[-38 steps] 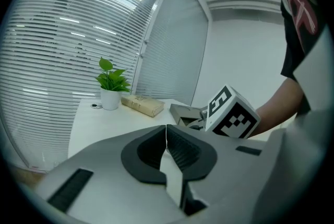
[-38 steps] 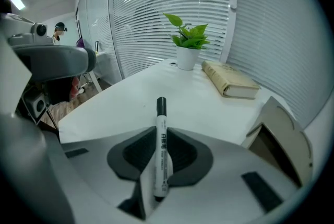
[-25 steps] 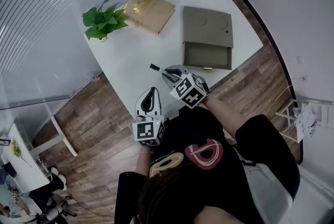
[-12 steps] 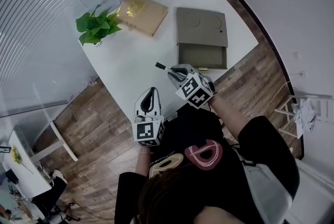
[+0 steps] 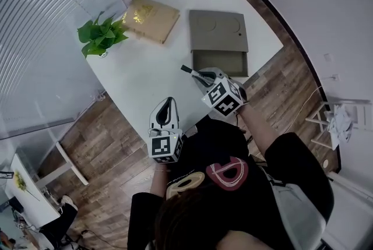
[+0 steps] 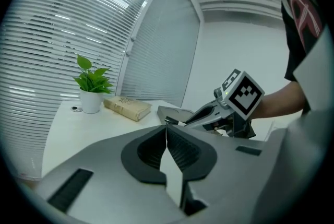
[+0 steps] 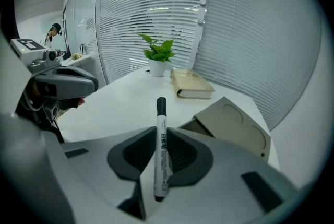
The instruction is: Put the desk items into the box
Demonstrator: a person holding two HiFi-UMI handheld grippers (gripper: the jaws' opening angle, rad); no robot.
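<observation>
At the far left of the white table (image 5: 145,77) we see a small potted plant (image 5: 100,38) with green leaves in a white pot, standing close to the table's edge by the window blinds. Just to the right of it lies a closed beige book (image 5: 150,19), flat on the table and apart from the pot. Nearer to us, at the near edge of the table, we hold the left gripper (image 5: 166,104). In the left gripper view its two jaws are pressed together with nothing between them (image 6: 166,130), and its marker cube (image 5: 165,147) is turned toward the head camera. To the right of it, and a little further over the table, is the right gripper (image 5: 203,75). Its jaws pinch a white marker pen (image 7: 160,151) on its barrel. In the right gripper view the black cap of the pen stands out past the fingertips, toward the plant and the book. In the head view the pen (image 5: 189,70) hangs above the bare table, just left of the near left corner of the box and not inside it. The grey-brown box (image 5: 218,28) lies furthest right on the table. Its flat top shows two pressed round shapes, and its open compartment (image 5: 220,62) is on the side nearest to us; we cannot tell whether anything lies in it.
</observation>
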